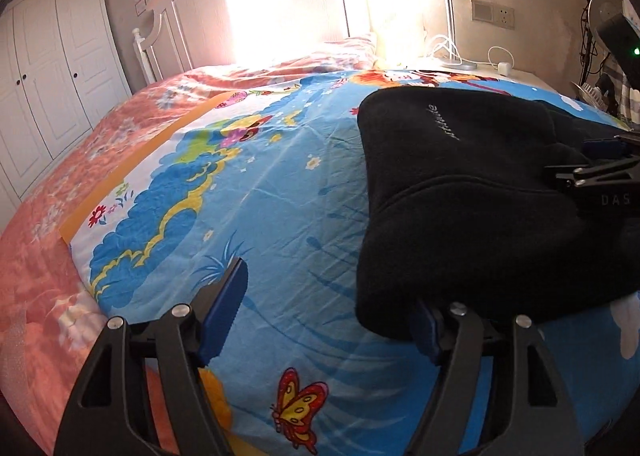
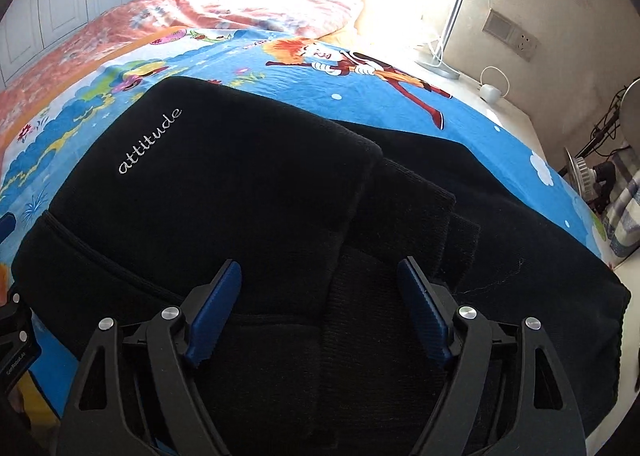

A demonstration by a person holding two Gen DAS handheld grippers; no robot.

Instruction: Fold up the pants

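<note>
Lying folded crosswise on bedsheet point(image 1: 280, 184) — pants point(image 2: 280, 184), each hand-held gripper point(image 2: 320, 312) point(image 1: 328, 316) spread apart, empty.

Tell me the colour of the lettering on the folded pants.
White script on the black pants, clearest in the right wrist view.

The pants point(image 2: 248, 192) are black with white script lettering. The sheet point(image 1: 280, 192) is bright blue with cartoon flowers, clouds and a red-yellow butterfly point(image 1: 298, 410); the quilt point(image 1: 48, 192) is salmon-pink floral.
</note>
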